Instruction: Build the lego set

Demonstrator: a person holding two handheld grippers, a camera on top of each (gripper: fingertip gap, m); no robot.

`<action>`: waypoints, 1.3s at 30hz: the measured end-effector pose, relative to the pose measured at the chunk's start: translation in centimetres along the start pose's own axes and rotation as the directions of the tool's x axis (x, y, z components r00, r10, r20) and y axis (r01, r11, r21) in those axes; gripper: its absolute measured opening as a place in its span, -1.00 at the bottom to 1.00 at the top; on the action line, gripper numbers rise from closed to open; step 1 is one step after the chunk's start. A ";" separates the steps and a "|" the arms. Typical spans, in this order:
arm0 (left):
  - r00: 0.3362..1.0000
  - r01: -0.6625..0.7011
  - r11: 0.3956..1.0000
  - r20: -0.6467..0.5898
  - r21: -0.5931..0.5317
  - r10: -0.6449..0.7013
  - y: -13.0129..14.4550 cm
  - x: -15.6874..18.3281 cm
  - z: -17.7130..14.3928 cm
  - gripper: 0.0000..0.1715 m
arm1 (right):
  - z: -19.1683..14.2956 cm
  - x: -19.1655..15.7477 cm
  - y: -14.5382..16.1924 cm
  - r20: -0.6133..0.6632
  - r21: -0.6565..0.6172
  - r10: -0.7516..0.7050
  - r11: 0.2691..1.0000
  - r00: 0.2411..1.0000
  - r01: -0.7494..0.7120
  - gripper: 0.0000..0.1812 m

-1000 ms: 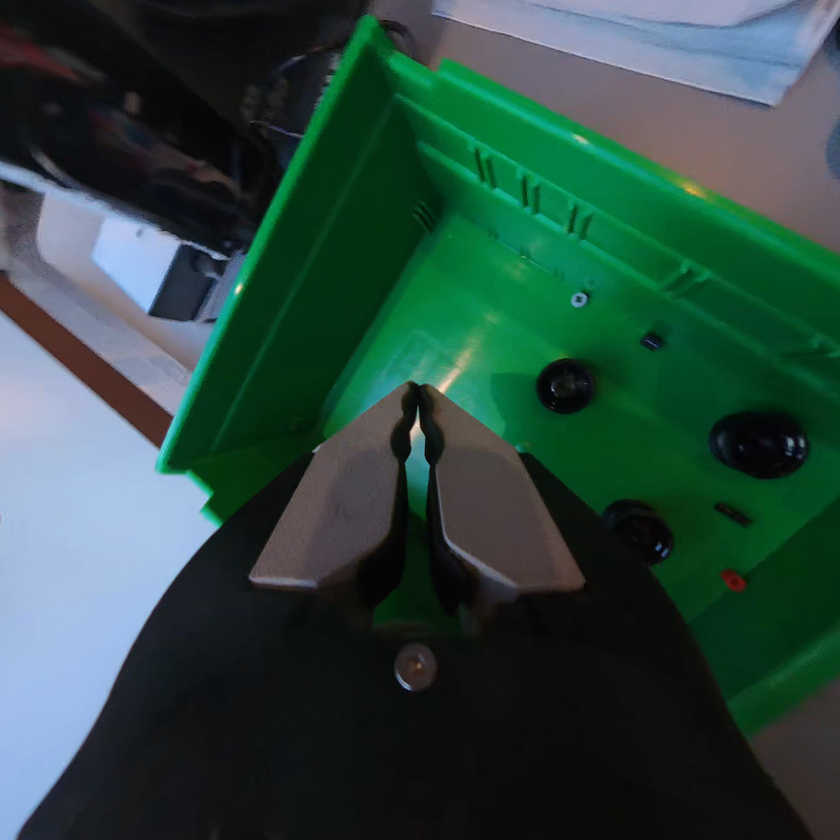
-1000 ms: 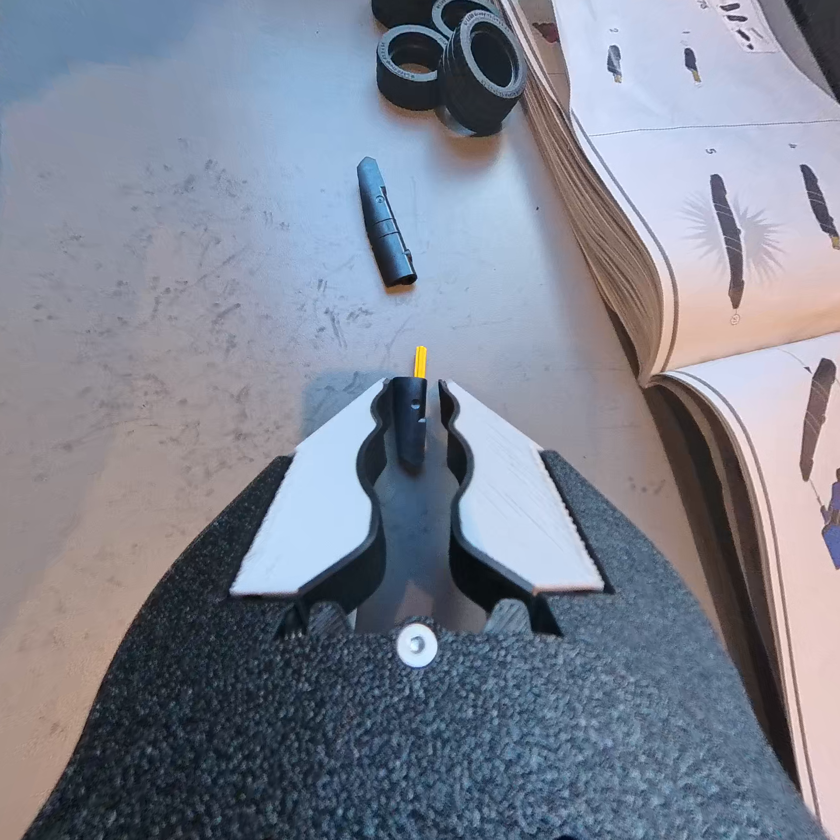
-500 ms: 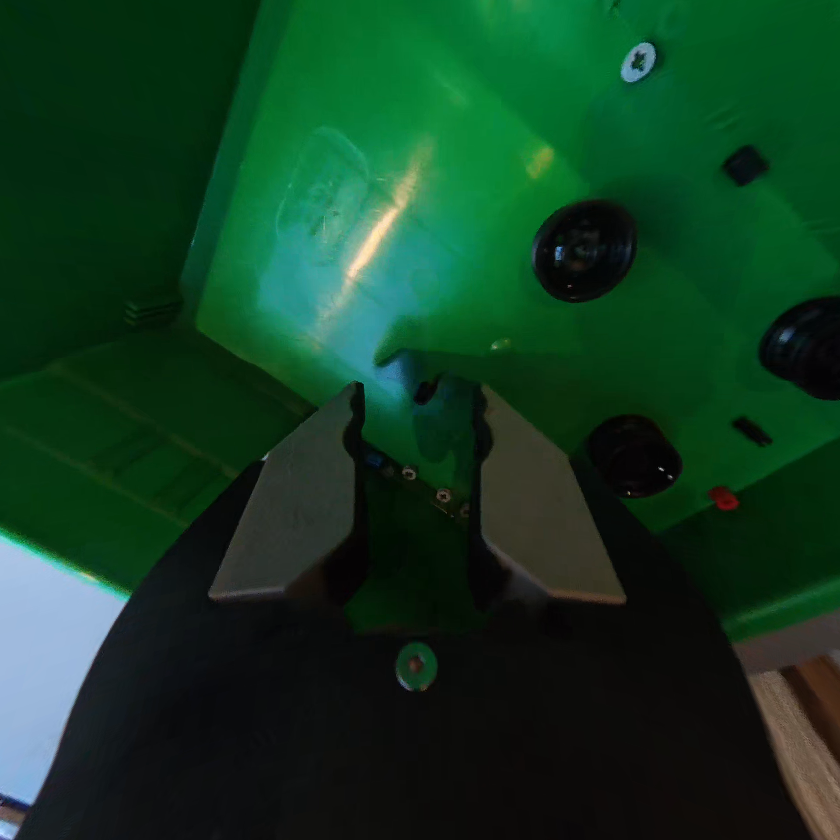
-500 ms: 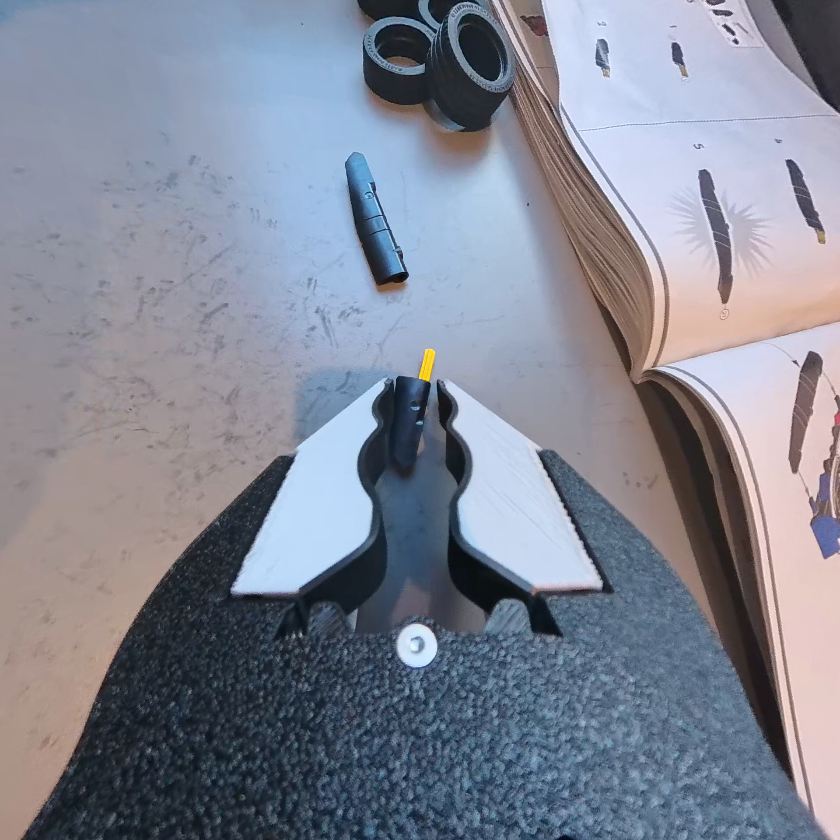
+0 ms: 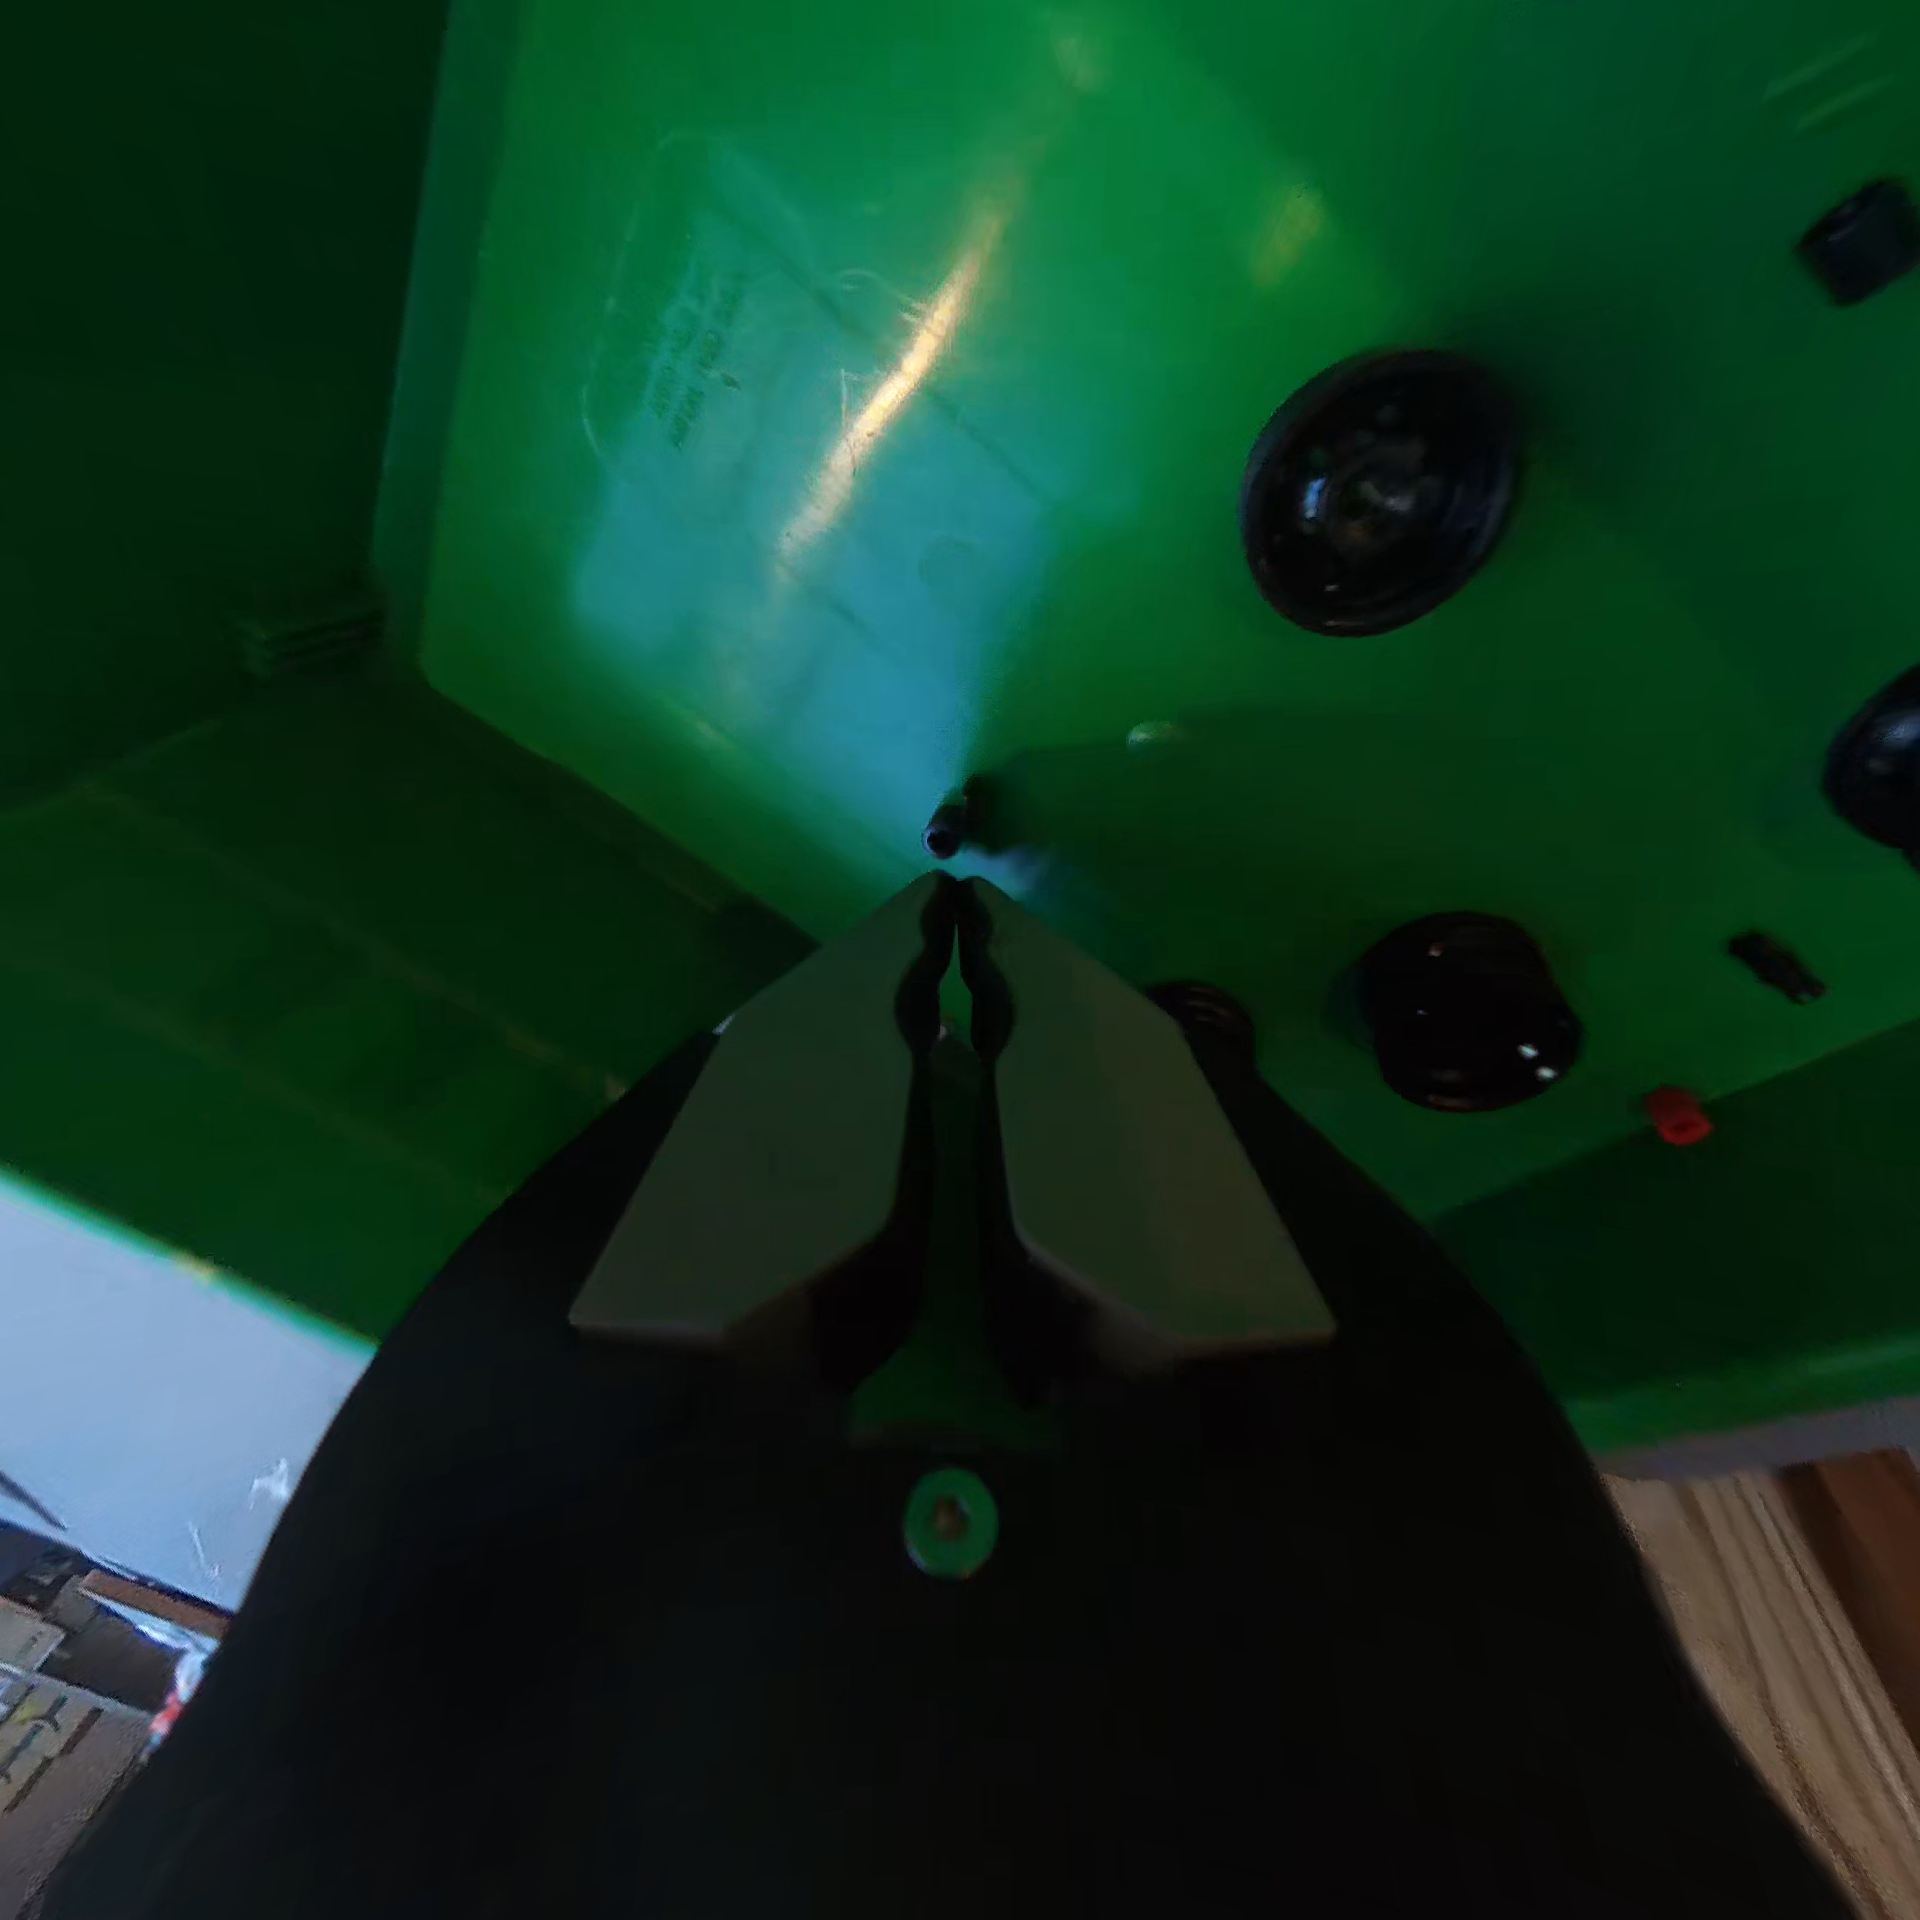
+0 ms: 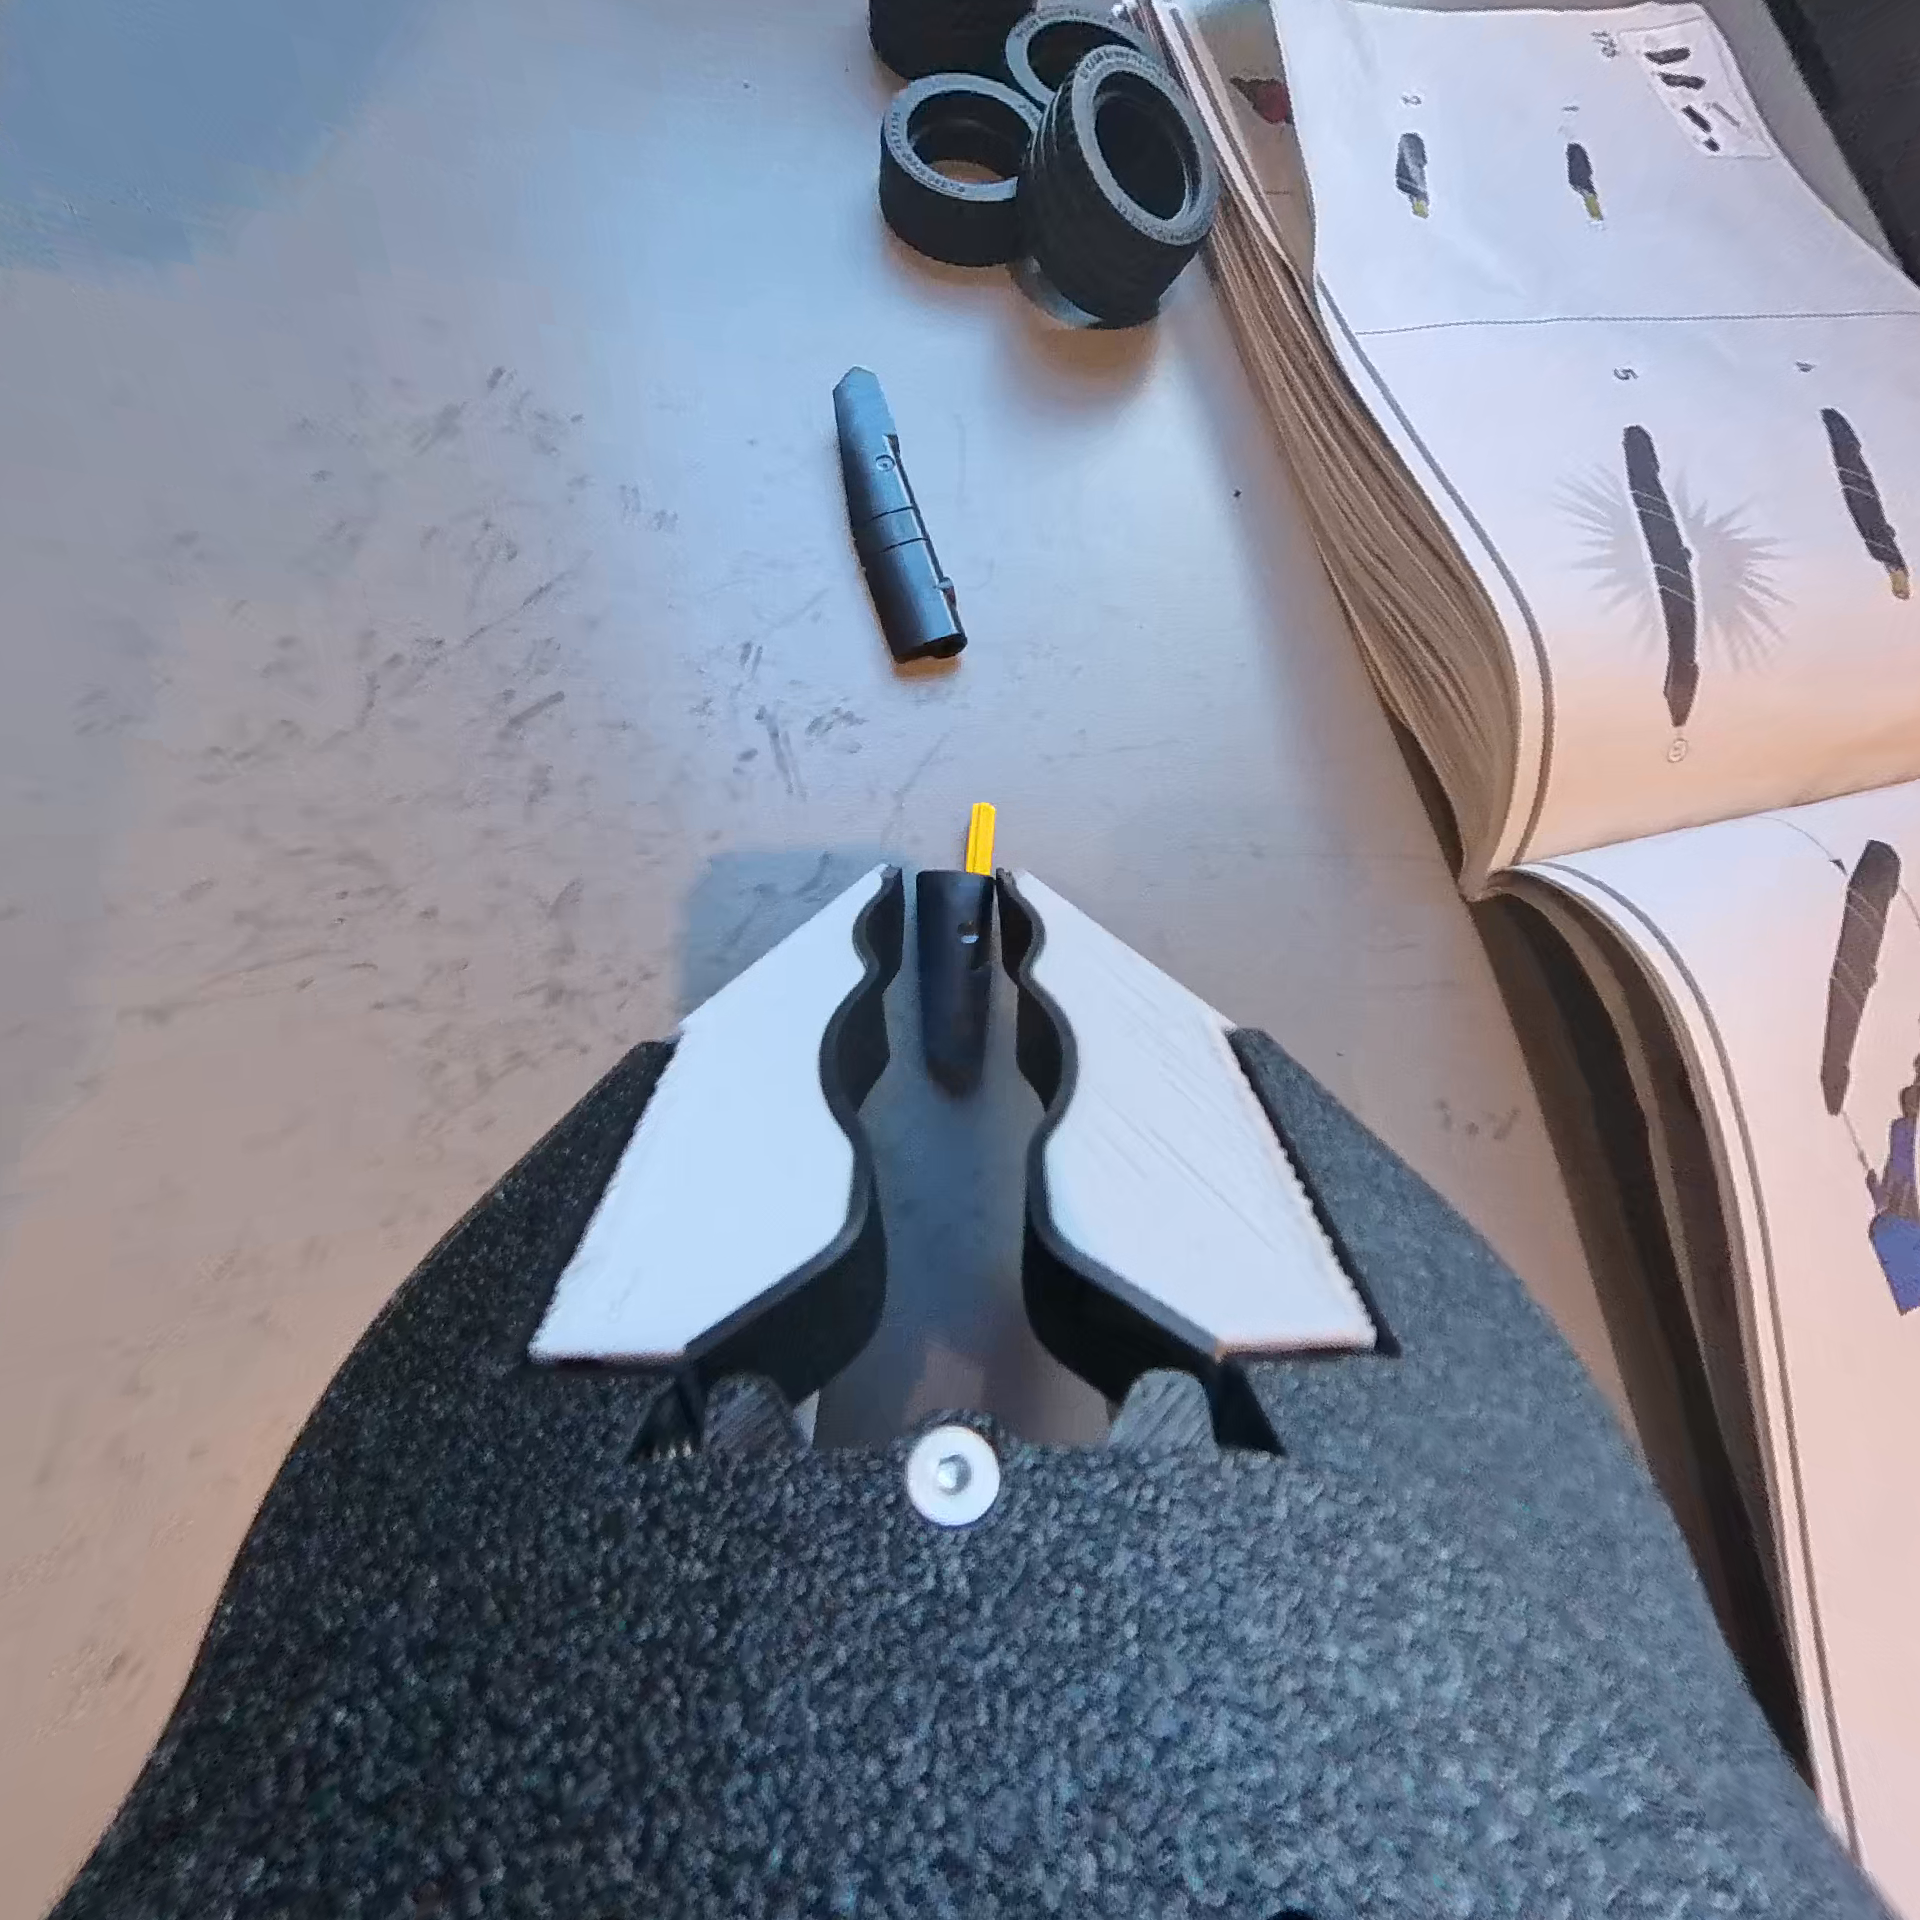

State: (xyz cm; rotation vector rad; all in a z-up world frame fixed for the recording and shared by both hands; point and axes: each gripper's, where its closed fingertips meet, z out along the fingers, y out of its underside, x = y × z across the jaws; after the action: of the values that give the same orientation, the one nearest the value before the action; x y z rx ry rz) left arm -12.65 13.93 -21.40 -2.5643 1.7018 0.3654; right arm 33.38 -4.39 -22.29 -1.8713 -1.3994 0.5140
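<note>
Two claws show, each in its own wrist view. Inside a green bin (image 5: pixel 644 1018) the left claw (image 5: pixel 951 883) is clenched, its tips meeting with nothing visible between them. A small black pin (image 5: pixel 951 826) lies on the bin floor just ahead of those tips, close to them; whether it touches them cannot be told. Farther right on the same floor sit three round black wheel hubs, one (image 5: pixel 1377 494) near the top, one (image 5: pixel 1460 1013) lower down and one (image 5: pixel 1881 764) cut by the right edge, along with a small black block (image 5: pixel 1860 241), a thin black piece (image 5: pixel 1775 966) and a little red piece (image 5: pixel 1675 1114) by the bin's near wall. Over a scuffed grey counter (image 6: pixel 416 623) the right claw (image 6: pixel 948 883) is grasping a black tapered piece (image 6: pixel 954 966), which stands between its fingers with a yellow axle (image 6: pixel 979 836) poking out past the tips. Ahead of that claw, well apart, a second black tapered piece (image 6: pixel 896 520) lies flat on the counter. Beyond it a cluster of black tyres (image 6: pixel 1049 166) rests beside an open instruction booklet (image 6: pixel 1662 364), which runs down the right side of the counter.
</note>
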 end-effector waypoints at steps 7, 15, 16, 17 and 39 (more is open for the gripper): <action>0.997 0.080 0.991 0.013 0.107 -0.082 -0.9 0.8 -4.4 -1.00 | -0.7 -0.5 -0.5 0.027 0.051 -0.008 0.999 1.000 0.007 -0.81; 0.993 0.115 0.987 0.003 0.114 -0.116 -0.7 0.4 -3.9 -0.69 | -0.6 -0.6 -0.3 0.010 0.034 -0.024 0.999 1.000 0.024 -0.82; 0.994 0.106 0.989 0.013 0.101 -0.107 -0.6 0.4 -3.6 -0.69 | -0.5 -0.5 -0.3 0.012 0.033 -0.020 0.999 1.000 0.020 -0.82; 0.994 0.102 0.991 0.017 0.082 -0.104 -0.4 0.3 -3.3 -0.67 | -0.5 -0.5 -0.3 0.015 0.033 -0.017 0.999 1.000 0.016 -0.82; 0.957 -0.258 0.966 -0.143 -0.030 0.252 -0.6 0.0 0.7 -0.95 | -0.5 -0.3 -0.2 0.022 0.027 0.003 1.000 1.000 -0.004 -0.82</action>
State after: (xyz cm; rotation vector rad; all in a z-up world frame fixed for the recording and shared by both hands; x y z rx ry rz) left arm -12.20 14.26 -22.11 -2.4573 2.1069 0.2442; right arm 33.42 -4.81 -21.84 -1.8523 -1.3968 0.5535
